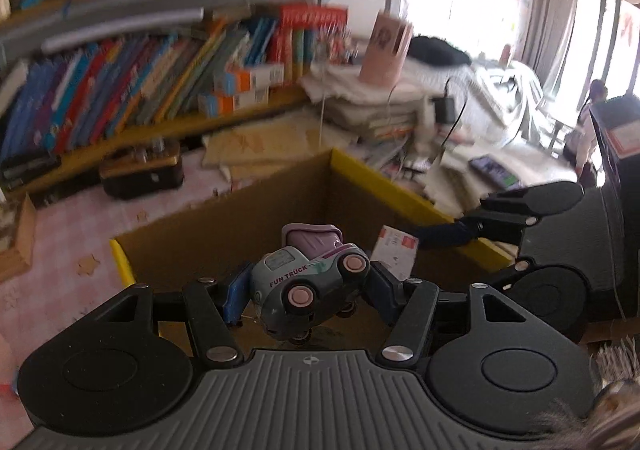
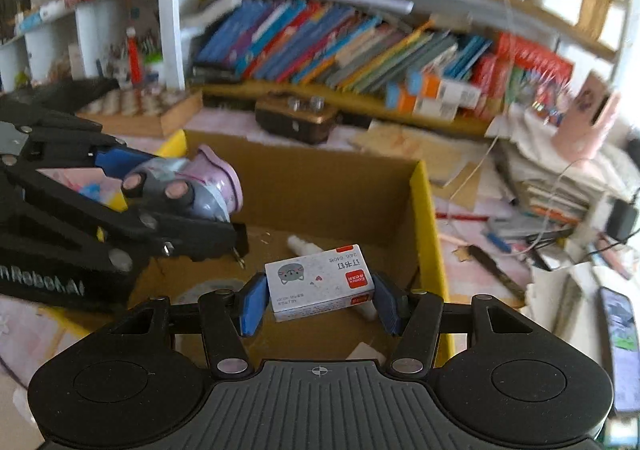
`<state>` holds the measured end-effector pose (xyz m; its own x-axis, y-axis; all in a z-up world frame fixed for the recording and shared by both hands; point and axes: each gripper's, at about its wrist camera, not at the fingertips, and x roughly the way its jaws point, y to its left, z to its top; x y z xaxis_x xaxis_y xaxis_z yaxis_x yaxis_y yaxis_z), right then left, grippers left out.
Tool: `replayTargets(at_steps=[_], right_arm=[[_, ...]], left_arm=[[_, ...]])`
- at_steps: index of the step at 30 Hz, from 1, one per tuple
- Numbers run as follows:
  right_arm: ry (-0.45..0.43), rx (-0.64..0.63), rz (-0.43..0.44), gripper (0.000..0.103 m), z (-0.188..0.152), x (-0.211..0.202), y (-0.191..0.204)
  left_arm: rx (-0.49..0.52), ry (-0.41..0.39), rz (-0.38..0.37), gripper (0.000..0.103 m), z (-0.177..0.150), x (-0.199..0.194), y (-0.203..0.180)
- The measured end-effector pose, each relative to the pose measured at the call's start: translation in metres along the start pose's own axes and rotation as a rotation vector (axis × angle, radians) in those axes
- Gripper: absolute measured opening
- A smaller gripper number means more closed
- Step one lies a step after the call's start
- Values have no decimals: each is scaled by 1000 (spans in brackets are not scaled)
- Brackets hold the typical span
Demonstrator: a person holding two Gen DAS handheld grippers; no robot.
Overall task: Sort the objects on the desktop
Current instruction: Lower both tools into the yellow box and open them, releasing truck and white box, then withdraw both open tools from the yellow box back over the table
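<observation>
My left gripper is shut on a grey and purple toy truck marked FUN TRUCK, held over the open cardboard box. My right gripper is shut on a small white staple box with a cat picture and red label, above the same cardboard box. In the right wrist view the left gripper with the toy truck hangs at the left over the box. In the left wrist view the staple box shows at the right, with the right gripper's fingers.
A white tube lies on the box floor. Behind the box stand a dark case, shelves of books and stacked papers. A phone lies at the right. A pink holder tops a paper pile.
</observation>
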<state>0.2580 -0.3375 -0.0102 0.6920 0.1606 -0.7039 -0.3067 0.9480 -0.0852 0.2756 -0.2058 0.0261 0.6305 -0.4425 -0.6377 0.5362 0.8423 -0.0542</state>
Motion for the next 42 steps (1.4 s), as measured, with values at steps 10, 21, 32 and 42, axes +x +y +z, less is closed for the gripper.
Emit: replayTargets(at_steps=[10,21,32,42], right_arm=[[123,-185,31,57,14,47,8],[97,-136,61,59,15,29,0],[-120,-15,12,63,3,-53,-6],[-227,73,-60,67,-27,-95,6]], left_arm=[[-69,158,54,63,5,50,30],[-60,81,75,86,7,28,31],[-72,-124,62,101,-3,-58,18],[-129,-188,83,103,-43,-106,3]])
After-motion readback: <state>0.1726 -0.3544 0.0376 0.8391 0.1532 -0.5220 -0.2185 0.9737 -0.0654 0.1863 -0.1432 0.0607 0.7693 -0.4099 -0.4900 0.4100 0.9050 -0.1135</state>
